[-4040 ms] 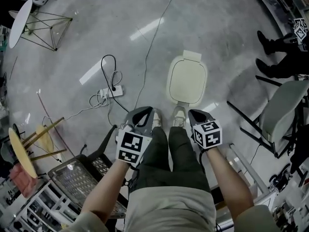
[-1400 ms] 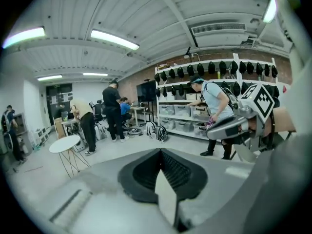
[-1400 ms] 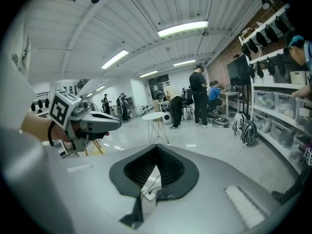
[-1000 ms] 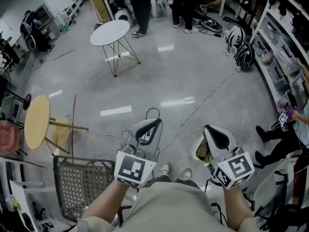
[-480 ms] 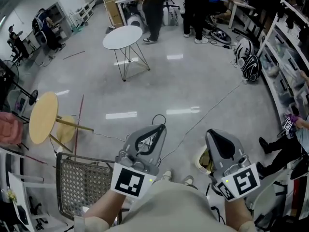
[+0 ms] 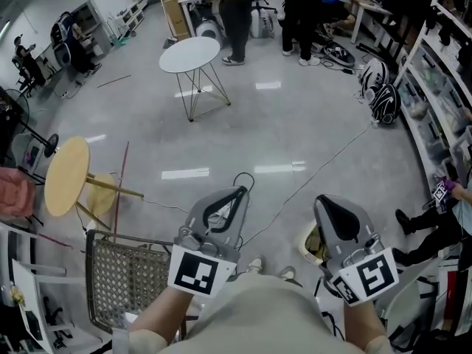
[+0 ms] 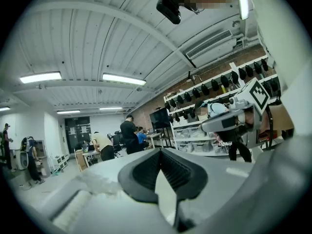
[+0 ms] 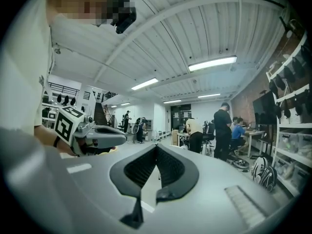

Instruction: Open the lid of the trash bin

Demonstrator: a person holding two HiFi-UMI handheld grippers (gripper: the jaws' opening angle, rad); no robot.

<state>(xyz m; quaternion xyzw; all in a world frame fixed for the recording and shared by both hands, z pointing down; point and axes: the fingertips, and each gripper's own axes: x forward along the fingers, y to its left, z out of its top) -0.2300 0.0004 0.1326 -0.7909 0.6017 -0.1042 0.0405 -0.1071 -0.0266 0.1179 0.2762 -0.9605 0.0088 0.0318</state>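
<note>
The cream trash bin (image 6: 304,243) stands on the floor by my feet, mostly hidden behind my right gripper. A slice of its inside with yellowish rubbish shows; the lid itself is out of sight. My left gripper (image 6: 242,191) is held up in front of me, shut and empty. My right gripper (image 6: 322,198) hovers above the bin, also shut on nothing. In the left gripper view the left gripper (image 7: 158,151) points up at the room, with the right gripper (image 7: 233,117) beside it. In the right gripper view the right gripper (image 8: 156,146) shows closed tips, with the left gripper (image 8: 91,136) to its left.
A wire-mesh basket (image 6: 125,275) stands at my left. A tipped wooden round table (image 6: 65,177) and a white round table (image 6: 190,54) are further out. A cable (image 6: 324,164) crosses the floor. People stand at desks at the back; shelves and bags (image 6: 383,94) line the right.
Four seconds ago I looked straight down on the bin's closed lid. Now my view is raised, both grippers are lifted, and the bin's inside shows. Almost nothing moved in the last half second.
</note>
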